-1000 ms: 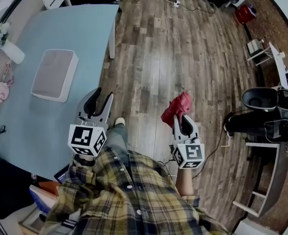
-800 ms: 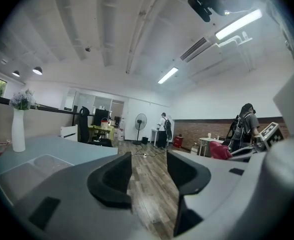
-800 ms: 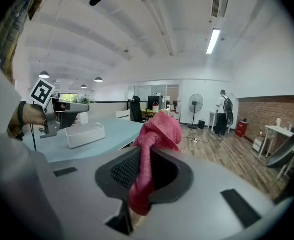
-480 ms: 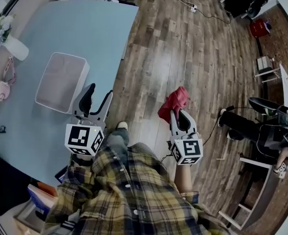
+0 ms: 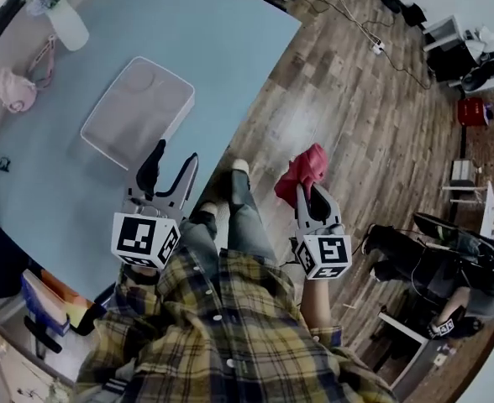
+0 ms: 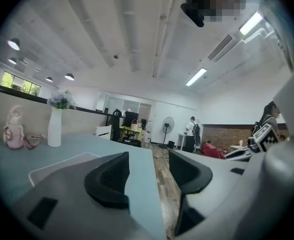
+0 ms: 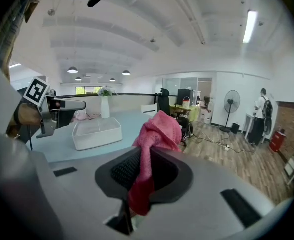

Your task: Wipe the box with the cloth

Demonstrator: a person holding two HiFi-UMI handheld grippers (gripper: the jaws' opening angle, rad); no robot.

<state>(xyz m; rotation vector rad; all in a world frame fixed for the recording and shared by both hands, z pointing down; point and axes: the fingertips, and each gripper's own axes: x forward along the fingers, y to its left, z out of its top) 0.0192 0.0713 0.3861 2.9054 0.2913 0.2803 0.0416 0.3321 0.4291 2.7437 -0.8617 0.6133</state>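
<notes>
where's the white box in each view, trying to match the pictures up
Head view: the box sits upper left on the blue table, just ahead of the left gripper.
Left gripper view: the box is low at the left, with little more than its rim showing.
Right gripper view: the box is left of centre, left of the pink cloth.
Shared landmark: the white vase of flowers, beyond the box in every view.

No readable text, label, brand or number anywhere; only black-and-white square markers (image 5: 138,235) on left gripper (image 5: 173,154) and right gripper (image 5: 312,193), pattern, not writing
</notes>
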